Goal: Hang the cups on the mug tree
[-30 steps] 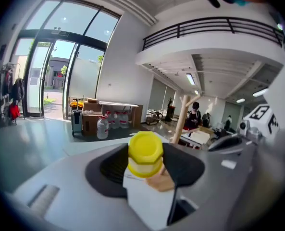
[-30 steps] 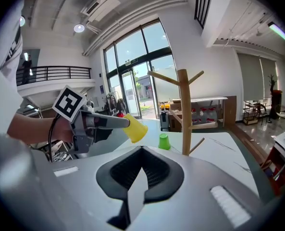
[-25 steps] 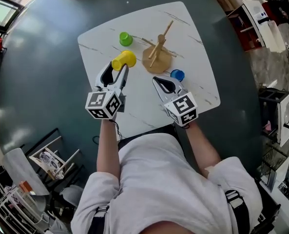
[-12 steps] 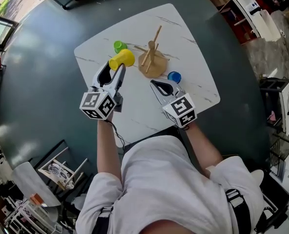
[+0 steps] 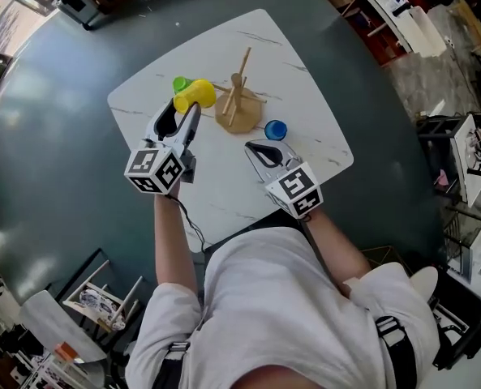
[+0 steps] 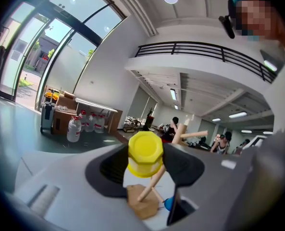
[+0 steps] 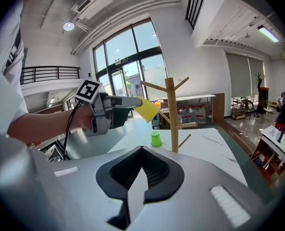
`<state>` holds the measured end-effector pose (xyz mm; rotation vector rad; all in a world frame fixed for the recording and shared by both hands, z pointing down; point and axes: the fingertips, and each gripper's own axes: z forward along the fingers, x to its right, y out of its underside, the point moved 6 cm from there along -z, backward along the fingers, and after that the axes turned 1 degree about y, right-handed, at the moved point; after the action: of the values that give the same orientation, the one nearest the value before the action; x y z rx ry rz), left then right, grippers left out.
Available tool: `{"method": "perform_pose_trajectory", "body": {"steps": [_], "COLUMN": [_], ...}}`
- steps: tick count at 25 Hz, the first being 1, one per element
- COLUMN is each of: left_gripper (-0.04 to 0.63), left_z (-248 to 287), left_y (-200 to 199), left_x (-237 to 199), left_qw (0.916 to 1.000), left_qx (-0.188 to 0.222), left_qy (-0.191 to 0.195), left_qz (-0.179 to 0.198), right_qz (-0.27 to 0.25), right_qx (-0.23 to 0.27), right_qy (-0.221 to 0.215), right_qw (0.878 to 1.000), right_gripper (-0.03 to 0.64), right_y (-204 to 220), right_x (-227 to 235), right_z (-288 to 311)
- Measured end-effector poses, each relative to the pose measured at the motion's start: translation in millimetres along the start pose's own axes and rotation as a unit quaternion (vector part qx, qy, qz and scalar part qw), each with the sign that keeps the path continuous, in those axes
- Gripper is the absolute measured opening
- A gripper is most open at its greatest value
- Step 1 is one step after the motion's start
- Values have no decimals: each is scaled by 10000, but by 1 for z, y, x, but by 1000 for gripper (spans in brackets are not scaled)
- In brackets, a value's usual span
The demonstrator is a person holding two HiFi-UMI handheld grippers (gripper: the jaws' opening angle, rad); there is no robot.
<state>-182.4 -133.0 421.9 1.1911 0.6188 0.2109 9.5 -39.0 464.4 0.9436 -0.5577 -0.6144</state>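
**Yellow cup carried up to the mug tree**

The yellow cup [image 5: 196,96] hung in the air over the table [image 5: 305,79], toward its left corner and just beside the mug tree [image 5: 238,104]. We judged it light, stiff plastic with slick sides, best pinched across the body so that the mouth stayed free for a peg. Our left gripper [image 5: 190,110] clamped it that way, jaws spread wide around it, and pointed nearly level at the tree. The green cup [image 5: 180,83] stood on the table near the left corner, and the blue cup [image 5: 275,130] stood beside the tree's base. Our right gripper [image 5: 259,147] hung just short of the blue cup, closed on nothing and tipped gently down.
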Motion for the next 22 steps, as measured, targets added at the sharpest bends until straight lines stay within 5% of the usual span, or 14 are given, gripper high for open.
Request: {"method": "perform_pose_trajectory", "body": {"steps": [22], "left_gripper": [221], "left_z": [32], "left_y": [15], "left_x": [7], "left_qw": [9988], "left_qx": [-481], "left_qy": [27], "left_qz": [109], "right_qz": [79], "right_qx": [-87], "right_qy": [81], "right_qw": [9999], "right_gripper": [0], "right_y": [9], "right_x": [9], "right_z": [-11]}}
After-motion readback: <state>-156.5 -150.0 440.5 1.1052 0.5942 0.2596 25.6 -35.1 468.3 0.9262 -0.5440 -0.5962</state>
